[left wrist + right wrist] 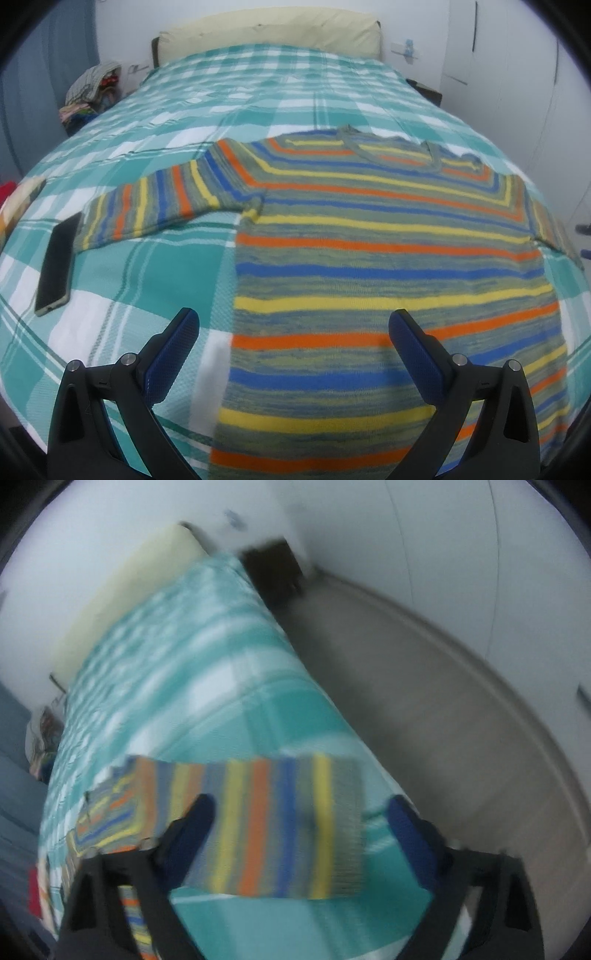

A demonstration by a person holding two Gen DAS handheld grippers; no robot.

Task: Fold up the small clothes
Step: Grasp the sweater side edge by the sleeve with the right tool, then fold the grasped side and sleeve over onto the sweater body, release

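No fold is showing yet. The sweater (388, 266) is lying flat and face up on the bed (155, 266), with both sleeves sticking out to the sides. The left gripper (294, 328) is hanging spread wide over the bottom hem, holding nothing. The right gripper (301, 812) is spread wide too, hanging over the right sleeve (280, 827); that picture is blurry. A phone (57, 264) is lying near the left sleeve. All the folding is waiting to be done.

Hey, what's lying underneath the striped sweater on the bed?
The striped knitted sweater lies flat on the teal and white checked bedspread. Whether anything else sits beneath it cannot be seen; the knit covers that area.
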